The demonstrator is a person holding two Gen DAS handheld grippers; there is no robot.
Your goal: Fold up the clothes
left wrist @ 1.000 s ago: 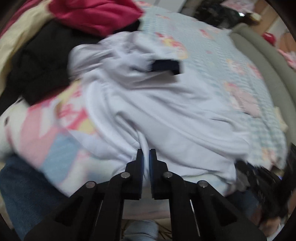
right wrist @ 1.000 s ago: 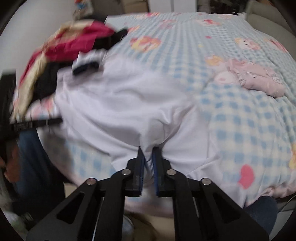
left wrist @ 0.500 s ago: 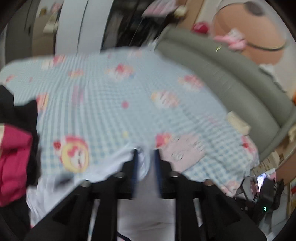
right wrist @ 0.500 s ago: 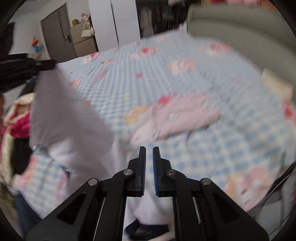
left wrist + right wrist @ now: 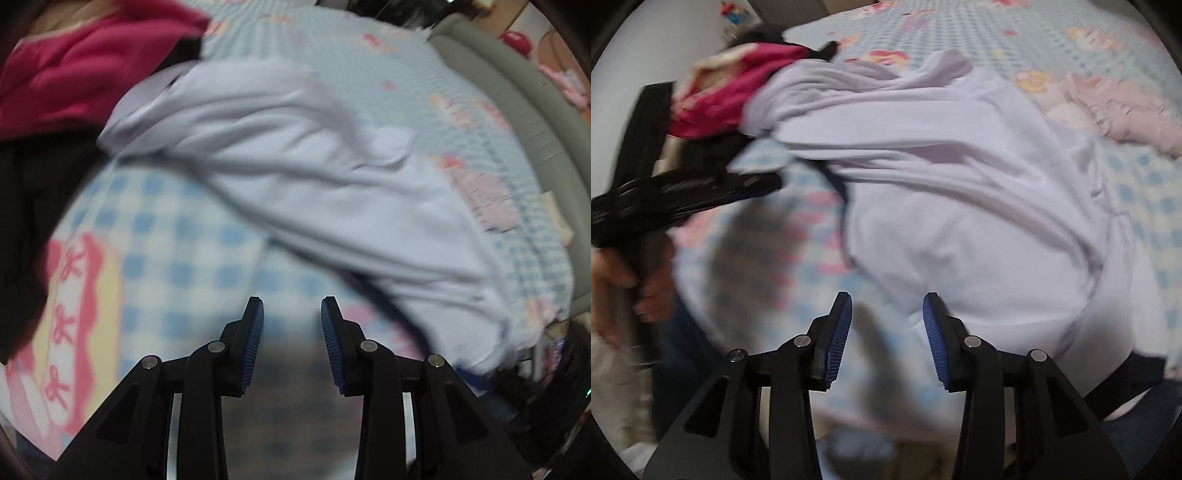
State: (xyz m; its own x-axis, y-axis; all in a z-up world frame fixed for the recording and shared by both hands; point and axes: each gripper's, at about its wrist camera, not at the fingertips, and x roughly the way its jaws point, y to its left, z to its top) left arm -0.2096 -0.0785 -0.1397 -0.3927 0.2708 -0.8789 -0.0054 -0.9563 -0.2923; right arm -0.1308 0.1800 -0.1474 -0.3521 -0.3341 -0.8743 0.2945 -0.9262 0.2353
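Lying rumpled on the bed [image 5: 1052,33], a soft, light white garment [image 5: 979,206]; probably best pinched at its dark-trimmed hem [image 5: 1137,373]. Left tool [image 5: 291,314] part-open and empty; right tool [image 5: 886,310] opening, empty.

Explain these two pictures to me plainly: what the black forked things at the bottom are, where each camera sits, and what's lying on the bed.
Each picture comes from a camera mounted on a hand-held tool, looking along its two fingers. The black forks with blue pads are tongs: the left tongs and the right tongs. A person's hand carries the left one, seen in the right view. The right tongs' jaws are opening; both tongs hold nothing. On the blue checked bedspread lies a white garment, with a red garment and dark clothes piled beside it.
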